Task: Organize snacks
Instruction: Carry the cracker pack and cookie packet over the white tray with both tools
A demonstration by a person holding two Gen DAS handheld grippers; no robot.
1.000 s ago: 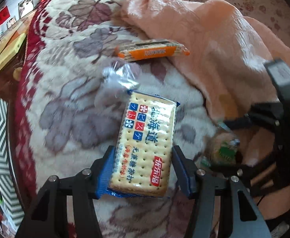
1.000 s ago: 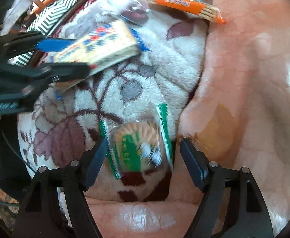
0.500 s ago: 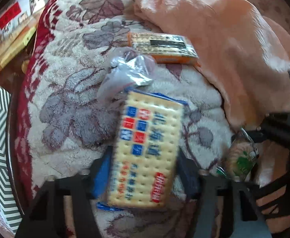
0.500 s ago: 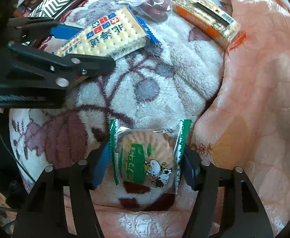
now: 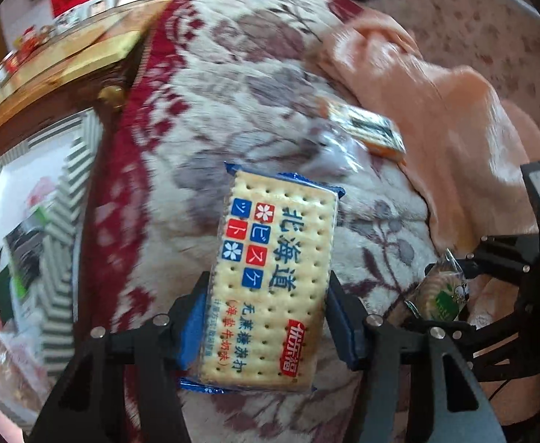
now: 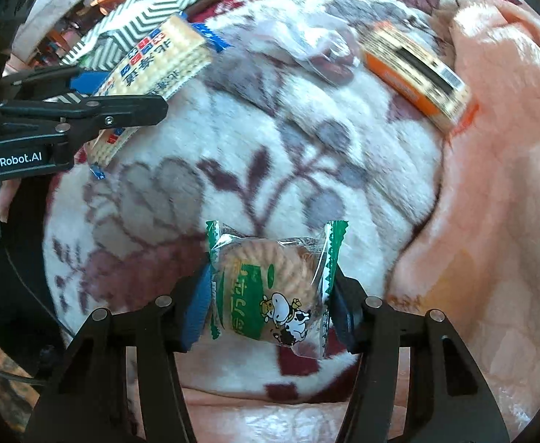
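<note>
1. The left gripper (image 5: 270, 317) is clamped on the cracker pack (image 5: 272, 280), blue pads pressing both long edges near its lower end; the pack's long axis runs toward 12 o'clock, straight out from the jaws

2. The right gripper (image 6: 270, 299) has just been closing, and its pads now pinch the green biscuit packet (image 6: 270, 288) by the crimped sides; the round biscuit sits between the fingers, face toward the camera

3. Both snacks look lifted off the floral blanket (image 6: 270, 140)

4. Two snacks lie loose: the orange wafer pack (image 6: 417, 77) at 1 o'clock from the right gripper, its long axis slanting from 11 toward 4, and a clear wrapper (image 6: 325, 55) just beside it at 12

5. Seen from the left wrist, a zigzag-patterned box (image 5: 67, 221) lies at 9 o'clock; I judge it the likely drop spot, nearer the left hand, so that pack probably goes first
</note>
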